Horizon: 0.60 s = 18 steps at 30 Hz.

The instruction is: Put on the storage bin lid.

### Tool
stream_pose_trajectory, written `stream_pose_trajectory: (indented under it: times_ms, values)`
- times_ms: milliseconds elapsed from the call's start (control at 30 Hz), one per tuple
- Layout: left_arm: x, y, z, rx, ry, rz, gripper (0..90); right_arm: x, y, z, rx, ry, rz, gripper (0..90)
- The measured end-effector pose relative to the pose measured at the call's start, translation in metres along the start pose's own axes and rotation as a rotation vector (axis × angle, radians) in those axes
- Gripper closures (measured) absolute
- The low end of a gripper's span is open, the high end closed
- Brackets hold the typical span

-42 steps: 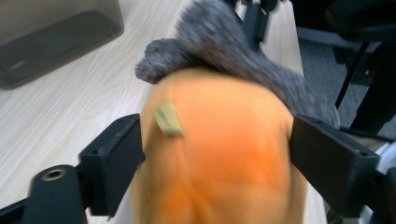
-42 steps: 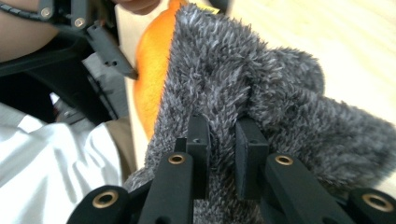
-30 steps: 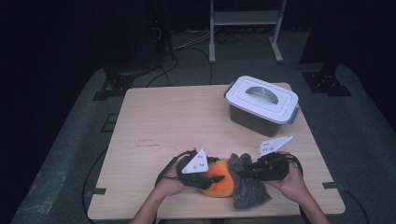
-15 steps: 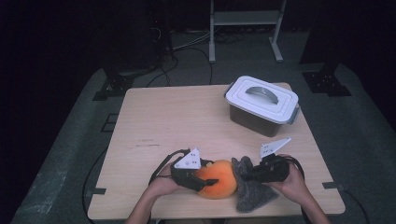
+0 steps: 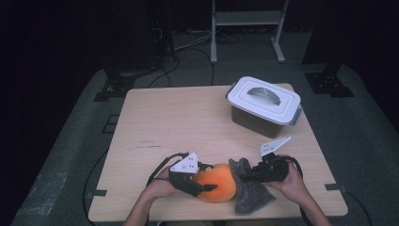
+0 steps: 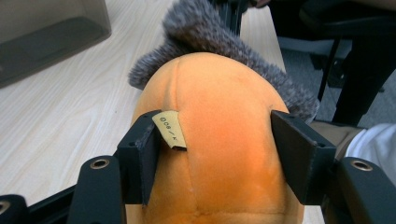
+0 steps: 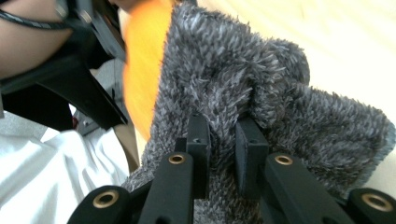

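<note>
In the high view, the orange plush ball [image 5: 217, 182] is seen near the table's [image 5: 188, 122] front edge, the grey fuzzy cloth [image 5: 249, 192] against it; the cloth is best rubbed gently while the ball is steadied. In the left gripper view, the left gripper [image 6: 224, 149] has its jaws pressed on the soft, seamed ball [image 6: 219, 140], having just widened slightly. In the right gripper view, the right gripper [image 7: 223, 140] is pinched together on shaggy cloth [image 7: 261, 93].

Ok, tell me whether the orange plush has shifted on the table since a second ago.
No. The orange plush lies at the same spot near the table's front edge, equally far from the lidded bin, between the left gripper and the grey cloth.
</note>
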State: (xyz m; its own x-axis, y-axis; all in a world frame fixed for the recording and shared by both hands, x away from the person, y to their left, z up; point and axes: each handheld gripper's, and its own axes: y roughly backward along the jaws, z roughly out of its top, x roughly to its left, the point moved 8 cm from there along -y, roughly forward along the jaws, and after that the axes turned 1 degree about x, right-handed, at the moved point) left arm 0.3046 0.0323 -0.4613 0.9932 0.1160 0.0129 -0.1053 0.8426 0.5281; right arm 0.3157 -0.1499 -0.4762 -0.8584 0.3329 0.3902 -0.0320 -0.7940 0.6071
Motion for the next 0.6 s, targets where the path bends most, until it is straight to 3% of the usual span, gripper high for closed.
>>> stream_pose_trajectory:
  times_ms: [67, 233, 400, 500, 600]
  values:
    - [0.001, 0.002, -0.001, -0.004, 0.001, -0.002, 36.4, -0.006, 0.002, -0.007, 0.027, -0.017, -0.025, 78.0]
    - [0.003, 0.004, -0.003, -0.013, 0.01, -0.003, 36.4, -0.002, 0.009, 0.008, -0.055, 0.004, -0.035, 78.0]
    - [0.006, 0.009, -0.008, -0.021, 0.025, -0.007, 36.3, -0.005, -0.003, 0.003, -0.017, -0.012, -0.014, 77.9]
    - [0.008, 0.013, -0.01, -0.03, 0.043, -0.008, 36.3, -0.008, -0.005, -0.006, 0.041, -0.026, -0.035, 77.7]
    - [0.006, 0.014, -0.011, -0.031, 0.035, -0.025, 36.2, -0.01, -0.001, -0.002, 0.004, -0.026, -0.037, 77.8]
